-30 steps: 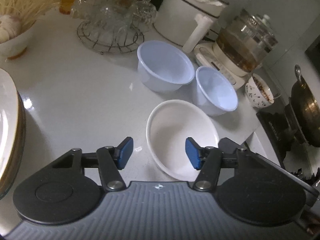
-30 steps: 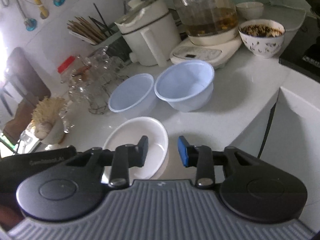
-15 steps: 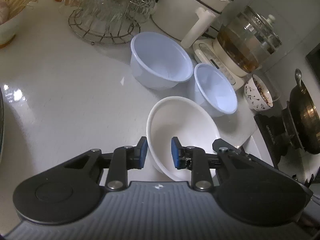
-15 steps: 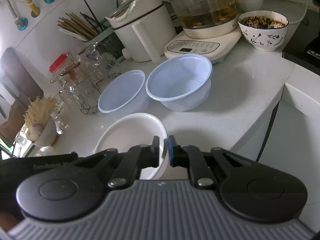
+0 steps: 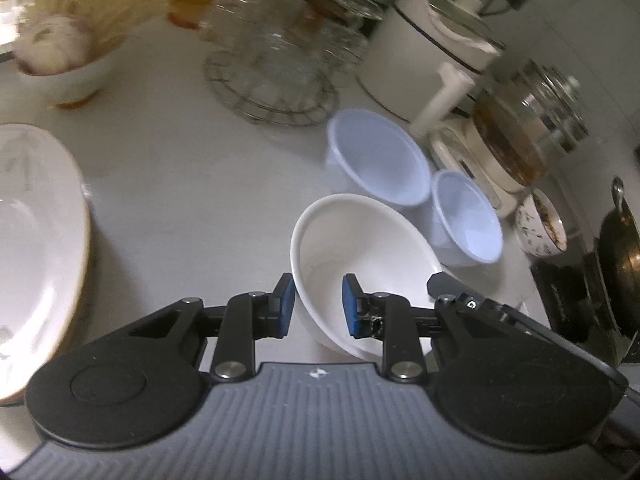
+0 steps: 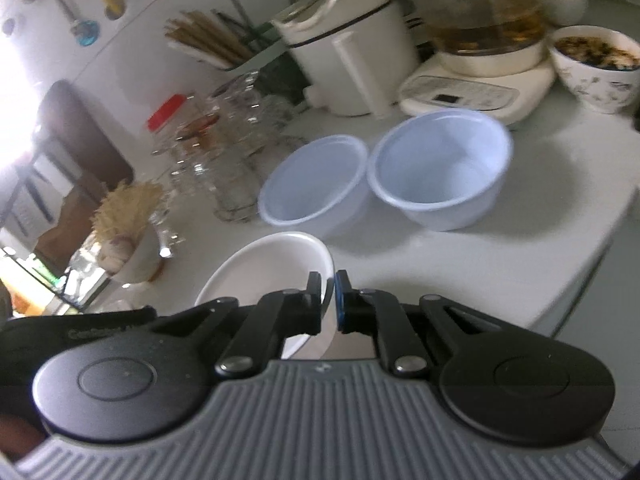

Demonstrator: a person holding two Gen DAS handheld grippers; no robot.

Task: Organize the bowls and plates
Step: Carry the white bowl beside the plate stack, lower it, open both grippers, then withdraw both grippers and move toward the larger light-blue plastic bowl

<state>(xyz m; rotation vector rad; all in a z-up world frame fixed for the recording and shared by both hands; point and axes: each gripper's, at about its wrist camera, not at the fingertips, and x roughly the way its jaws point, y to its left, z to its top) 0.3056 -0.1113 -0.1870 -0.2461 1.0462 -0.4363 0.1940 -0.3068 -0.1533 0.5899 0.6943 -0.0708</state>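
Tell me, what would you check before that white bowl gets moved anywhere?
1. Right gripper clamped on the white bowl rim: ok.
2. Left gripper straddling the opposite rim, one finger inside: ok.
3. Left grip firm: cannot tell.
4. White bowl empty: ok.
5. Blue bowls clear of the white bowl: cannot tell, they sit close.
6. Top of the plate stack free: ok.

white bowl: glossy glazed ceramic | two pale blue bowls: thin smooth plastic, slight sheen | counter: polished stone look, reflective | plate: glossy glazed | rack: metal wire, clear glassware | gripper pads: matt blue rubbery | gripper body: ribbed matt grey plastic
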